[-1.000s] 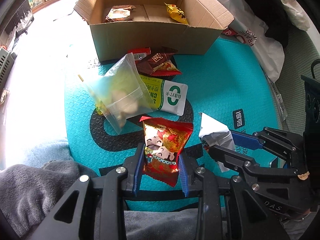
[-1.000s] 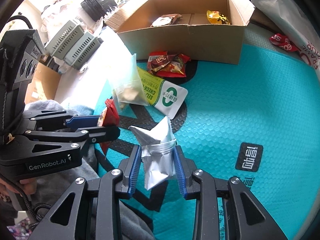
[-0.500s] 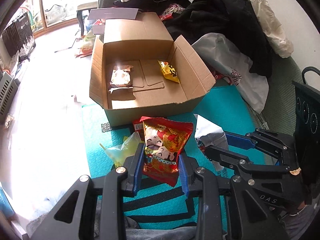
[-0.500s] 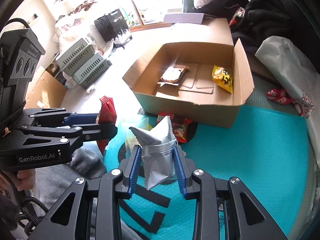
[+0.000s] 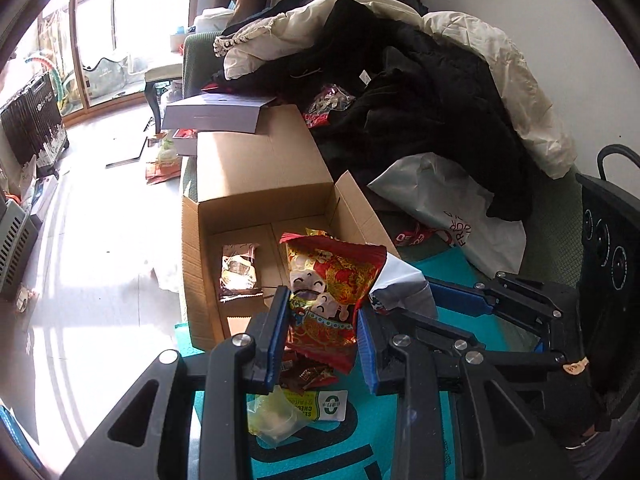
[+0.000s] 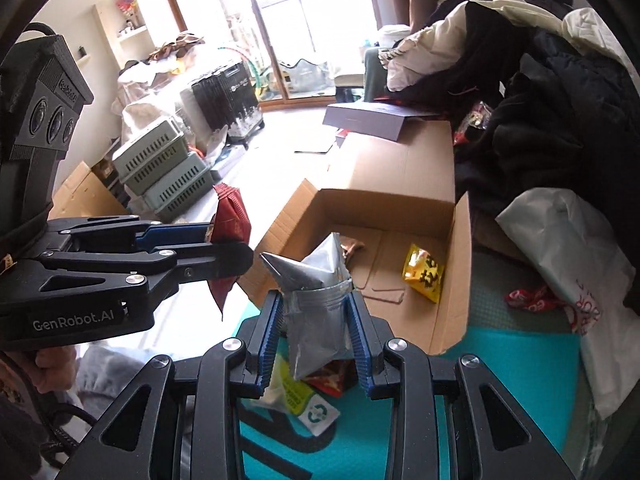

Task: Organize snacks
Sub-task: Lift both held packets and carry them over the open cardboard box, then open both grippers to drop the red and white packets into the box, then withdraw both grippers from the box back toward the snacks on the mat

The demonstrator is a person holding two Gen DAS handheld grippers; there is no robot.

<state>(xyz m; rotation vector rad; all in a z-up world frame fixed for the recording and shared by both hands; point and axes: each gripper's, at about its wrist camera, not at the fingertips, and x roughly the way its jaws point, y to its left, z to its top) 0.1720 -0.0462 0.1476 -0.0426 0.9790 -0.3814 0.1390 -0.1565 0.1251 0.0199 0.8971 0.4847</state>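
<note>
While clamping packets (image 5: 326, 300), tools (image 5: 320, 332) raised.

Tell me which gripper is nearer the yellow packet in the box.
Right. The right gripper, holding the silver pouch, sits just short of the yellow packet. The left gripper, with the red packet, hangs farther out at the cardboard box's other side.

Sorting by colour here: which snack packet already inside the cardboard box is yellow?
The yellow packet by the cardboard box's right wall; the other one inside, the brown-and-white packet, lies toward the left.

Yellow packet (image 5: 316, 233) behind red packet (image 5: 328, 300)
</note>
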